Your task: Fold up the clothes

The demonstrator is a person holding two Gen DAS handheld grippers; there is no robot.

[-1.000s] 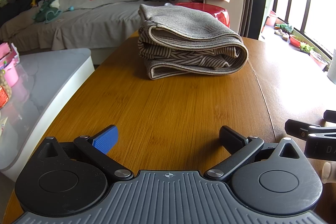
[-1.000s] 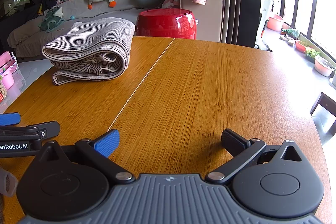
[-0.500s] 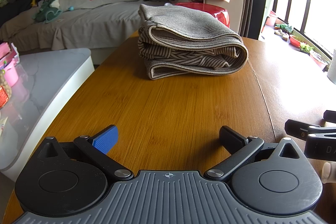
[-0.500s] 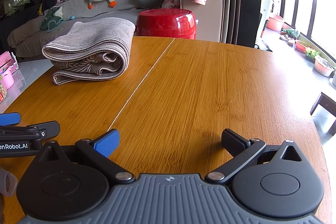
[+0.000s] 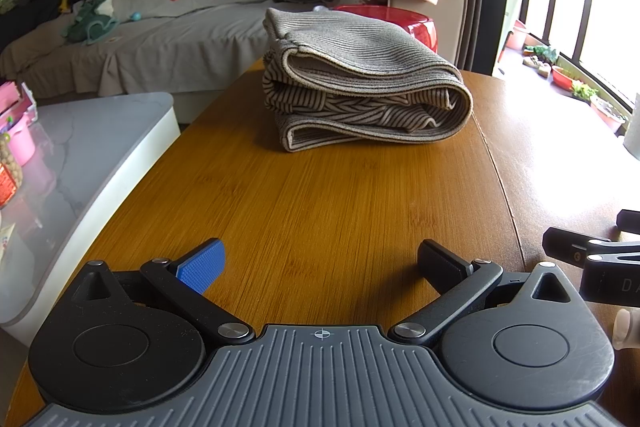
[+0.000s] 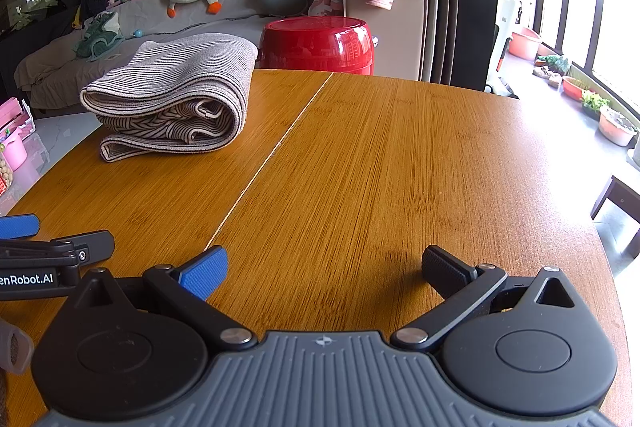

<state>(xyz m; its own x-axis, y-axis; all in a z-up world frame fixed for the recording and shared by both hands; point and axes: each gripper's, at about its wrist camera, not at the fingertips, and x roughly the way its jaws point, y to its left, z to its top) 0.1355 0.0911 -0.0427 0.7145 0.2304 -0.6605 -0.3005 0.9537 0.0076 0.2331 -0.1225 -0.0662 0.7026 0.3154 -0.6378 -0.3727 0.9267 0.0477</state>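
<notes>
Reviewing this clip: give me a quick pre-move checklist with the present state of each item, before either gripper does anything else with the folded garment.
1. Left gripper open and empty: ok.
2. Right gripper open and empty: ok.
3. Striped knit garment folded into a stack: ok.
4. Garment fully on the wooden table, none over the edge: cannot tell, far side is hidden.
5. Both grippers apart from the garment: ok.
6. More clothes waiting on the table: none in view.

Your left gripper (image 5: 320, 263) and right gripper (image 6: 324, 269) match: ribbed grey body, two black round hubs, silver pivot screws. Each carries one blue textured pad (image 5: 201, 265) and one black. White lettering marks the left gripper's side.
</notes>
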